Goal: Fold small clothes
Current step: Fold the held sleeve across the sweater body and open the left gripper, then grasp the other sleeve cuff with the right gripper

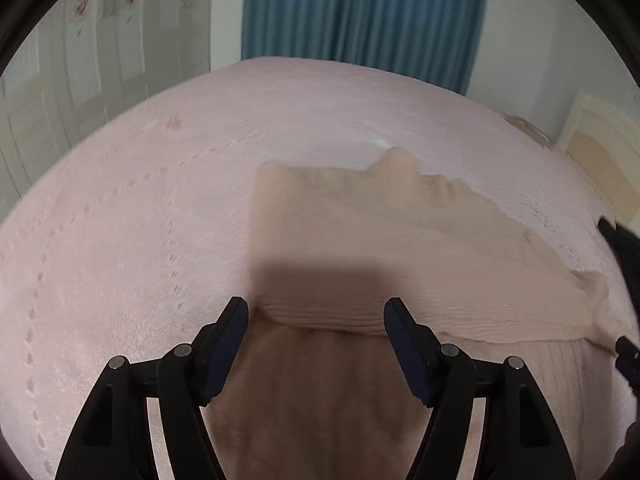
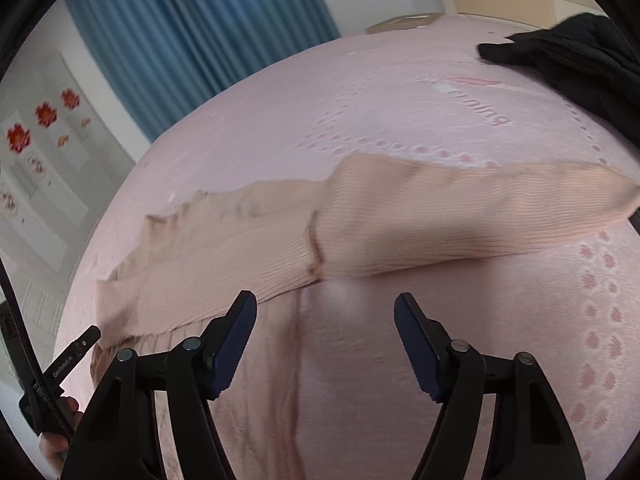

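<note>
A peach ribbed knit garment (image 1: pixel 400 240) lies spread on the pink bed cover (image 1: pixel 120 220). In the left wrist view my left gripper (image 1: pixel 316 308) hovers over the garment's near folded edge, its jaws apart with only cloth below them and nothing pinched. In the right wrist view the garment (image 2: pixel 400 220) stretches across the bed, one sleeve folded over toward the right. My right gripper (image 2: pixel 325 303) stands open just in front of that sleeve, over the pink cover, and holds nothing. The left gripper's body (image 2: pixel 72 356) shows at the lower left of that view.
A black garment (image 2: pixel 572 60) lies on the bed at the far right. A blue curtain (image 1: pixel 360 12) hangs behind the bed, with a white wardrobe with flower stickers (image 2: pixel 44 120) at the left and a pale wooden headboard (image 1: pixel 600 160) to the right.
</note>
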The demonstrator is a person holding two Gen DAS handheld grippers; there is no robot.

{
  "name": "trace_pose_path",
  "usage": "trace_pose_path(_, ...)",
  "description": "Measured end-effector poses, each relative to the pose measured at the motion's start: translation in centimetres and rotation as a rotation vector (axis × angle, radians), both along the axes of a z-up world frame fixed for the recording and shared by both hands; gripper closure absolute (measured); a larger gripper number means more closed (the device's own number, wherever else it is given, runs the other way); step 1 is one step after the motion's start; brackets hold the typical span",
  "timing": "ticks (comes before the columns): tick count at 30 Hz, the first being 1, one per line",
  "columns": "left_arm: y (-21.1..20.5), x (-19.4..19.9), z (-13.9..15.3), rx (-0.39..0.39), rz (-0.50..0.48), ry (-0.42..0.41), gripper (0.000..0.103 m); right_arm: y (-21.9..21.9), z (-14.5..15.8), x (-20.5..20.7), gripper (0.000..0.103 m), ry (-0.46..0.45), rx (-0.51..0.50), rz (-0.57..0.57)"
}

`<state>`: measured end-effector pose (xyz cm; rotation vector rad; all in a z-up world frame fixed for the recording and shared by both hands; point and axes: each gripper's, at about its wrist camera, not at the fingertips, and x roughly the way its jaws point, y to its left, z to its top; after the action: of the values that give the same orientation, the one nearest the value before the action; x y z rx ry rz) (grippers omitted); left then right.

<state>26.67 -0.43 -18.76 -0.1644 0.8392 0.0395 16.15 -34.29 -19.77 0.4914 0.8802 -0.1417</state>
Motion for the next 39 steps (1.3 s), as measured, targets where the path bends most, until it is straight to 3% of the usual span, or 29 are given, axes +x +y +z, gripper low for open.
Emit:
trace_pose_path(2, 1.6, 1.0, -1.2, -0.084, 0.000, 0.049, 0.035, 0.8, -0.4, 0.4, 0.032, 0.007, 0.018, 0.015)
trace_pose_path(5, 3.7, 2.5, -1.8, -0.187, -0.007, 0.042, 0.035, 2.0, -0.8, 0.5, 0.032, 0.020, 0.025, 0.039)
trace_pose_path(9, 5.2, 3.9, -3.8, -0.282, -0.013, 0.087, 0.040, 4.4, -1.1, 1.1, 0.032, 0.045, -0.119, 0.095)
trace_pose_path(10, 5.1, 4.3, -3.9, -0.274, 0.001, 0.088, 0.052, 4.7, -1.1, 1.1, 0.032, 0.043, -0.149, 0.099)
trace_pose_path(11, 5.2, 4.5, -3.8, -0.255, 0.010, 0.083, 0.076, 5.1, -1.2, 1.1, 0.032, 0.044, -0.173, 0.107)
trace_pose_path(12, 5.7, 4.1, -4.0, -0.246, 0.004, 0.081, 0.087, 5.2, -1.3, 1.2, 0.032, 0.050, -0.179, 0.114)
trace_pose_path(16, 8.5, 3.2, -3.2, -0.260, 0.094, -0.002, 0.090, 4.9, -2.3, 1.5, 0.032, 0.085, -0.157, 0.108)
trace_pose_path(19, 8.9, 3.5, -4.2, -0.310, 0.087, 0.057, 0.087, 4.2, -2.3, 1.3, 0.032, 0.077, -0.123, 0.085)
trace_pose_path(22, 7.9, 3.2, -3.3, -0.238, 0.099, 0.037, 0.077, 3.8, -1.9, 1.0, 0.032, 0.053, -0.122, 0.063)
trace_pose_path(25, 7.0, 2.9, -2.4, -0.210, 0.073, -0.010, 0.075, 3.6, -1.2, 0.9, 0.035, 0.016, -0.132, 0.042)
trace_pose_path(27, 6.3, 2.0, -1.8, -0.200, 0.032, -0.036, 0.072, 3.3, -0.9, 1.2, 0.045, 0.005, -0.145, 0.030)
trace_pose_path(28, 5.7, 2.3, -1.3, -0.181, 0.011, -0.045, 0.069, 3.3, -0.9, 1.5, 0.056, 0.011, -0.155, 0.021)
trace_pose_path(29, 4.9, 2.1, -1.0, -0.154, -0.009, -0.056, 0.061, 3.2, -0.9, 2.0, 0.070, 0.017, -0.162, 0.020)
trace_pose_path(30, 4.4, 1.8, -0.7, -0.130, -0.024, -0.066, 0.055, 3.4, -0.9, 2.4, 0.076, 0.022, -0.163, 0.028)
trace_pose_path(31, 3.9, 1.6, -0.5, -0.112, -0.035, -0.077, 0.042, 3.5, -1.0, 3.1, 0.080, 0.033, -0.165, 0.046)
trace_pose_path(34, 2.6, 1.6, -0.4, -0.083, -0.070, -0.087, 0.038, 3.9, -2.0, 4.9, 0.080, 0.059, -0.189, 0.088)
trace_pose_path(36, 2.3, 2.2, -1.2, -0.066, -0.070, -0.036, 0.038, 3.8, -3.5, 5.4, 0.080, 0.114, -0.162, 0.099)
trace_pose_path(39, 2.1, 2.9, -2.4, -0.053, -0.069, 0.029, 0.038, 2.5, -2.0, 4.2, 0.075, 0.080, -0.136, 0.070)
